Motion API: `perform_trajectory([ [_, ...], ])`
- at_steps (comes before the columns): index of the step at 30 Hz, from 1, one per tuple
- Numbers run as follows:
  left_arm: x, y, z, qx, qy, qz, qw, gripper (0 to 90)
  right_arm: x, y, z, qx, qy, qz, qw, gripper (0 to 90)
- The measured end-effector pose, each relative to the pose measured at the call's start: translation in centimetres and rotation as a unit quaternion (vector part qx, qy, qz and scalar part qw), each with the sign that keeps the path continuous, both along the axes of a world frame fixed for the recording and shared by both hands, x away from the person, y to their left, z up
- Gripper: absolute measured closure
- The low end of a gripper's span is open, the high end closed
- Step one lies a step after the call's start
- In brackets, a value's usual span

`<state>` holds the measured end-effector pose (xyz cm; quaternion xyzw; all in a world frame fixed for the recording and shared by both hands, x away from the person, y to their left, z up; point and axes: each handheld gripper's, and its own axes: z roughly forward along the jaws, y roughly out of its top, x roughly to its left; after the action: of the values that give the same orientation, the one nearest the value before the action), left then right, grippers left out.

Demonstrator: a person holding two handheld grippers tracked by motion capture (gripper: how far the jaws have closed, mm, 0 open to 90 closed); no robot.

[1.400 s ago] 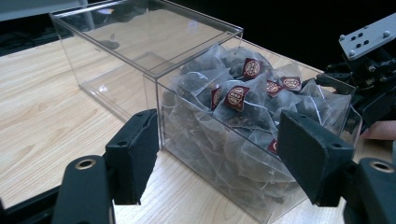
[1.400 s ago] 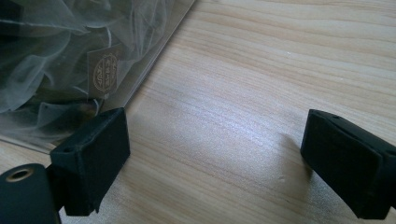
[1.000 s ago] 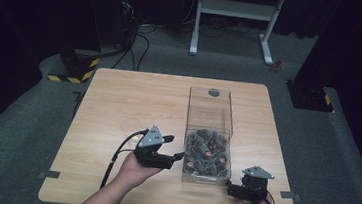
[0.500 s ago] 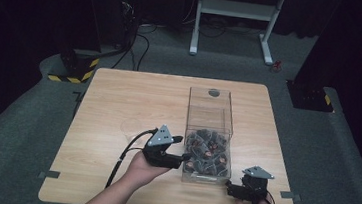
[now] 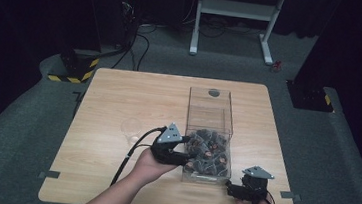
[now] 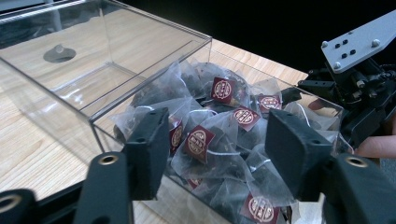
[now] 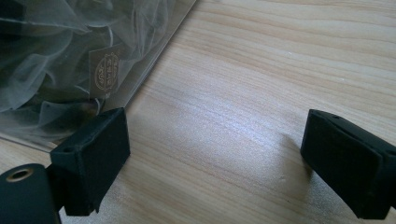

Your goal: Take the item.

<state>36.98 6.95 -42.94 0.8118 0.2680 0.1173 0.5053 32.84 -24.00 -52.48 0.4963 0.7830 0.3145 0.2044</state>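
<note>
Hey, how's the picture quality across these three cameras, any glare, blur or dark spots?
High view: table evenly lit, surroundings almost black, slightly soft. Left gripper view: tea bags sharp, reflections on the clear box, the near jaws a little blurred. Right gripper view: a pale sheen on the wood, box wall hazy and out of focus.
</note>
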Motion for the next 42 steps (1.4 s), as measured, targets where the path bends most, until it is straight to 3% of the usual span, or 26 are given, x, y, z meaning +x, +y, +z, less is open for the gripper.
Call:
perform_trajectory([
  [5,0.4,-0.5,-0.3,0.002,0.007,-0.005,1.0,48.3,0.0,0.0,0.0,0.0,0.0,0.001,1.0,7.8],
  [14,0.7,-1.4,-0.6,0.018,0.001,-0.01,0.9998,59.1,0.0,0.0,0.0,0.0,0.0,0.002,1.0,7.8],
  [34,0.5,-2.0,-0.8,0.023,-0.013,-0.013,0.9996,88.4,0.0,0.0,0.0,0.0,0.001,0.003,1.0,7.8],
  [42,0.3,-1.7,-0.8,0.016,-0.021,-0.006,0.9996,89.9,0.0,0.0,0.0,0.001,0.002,0.002,1.0,7.8],
])
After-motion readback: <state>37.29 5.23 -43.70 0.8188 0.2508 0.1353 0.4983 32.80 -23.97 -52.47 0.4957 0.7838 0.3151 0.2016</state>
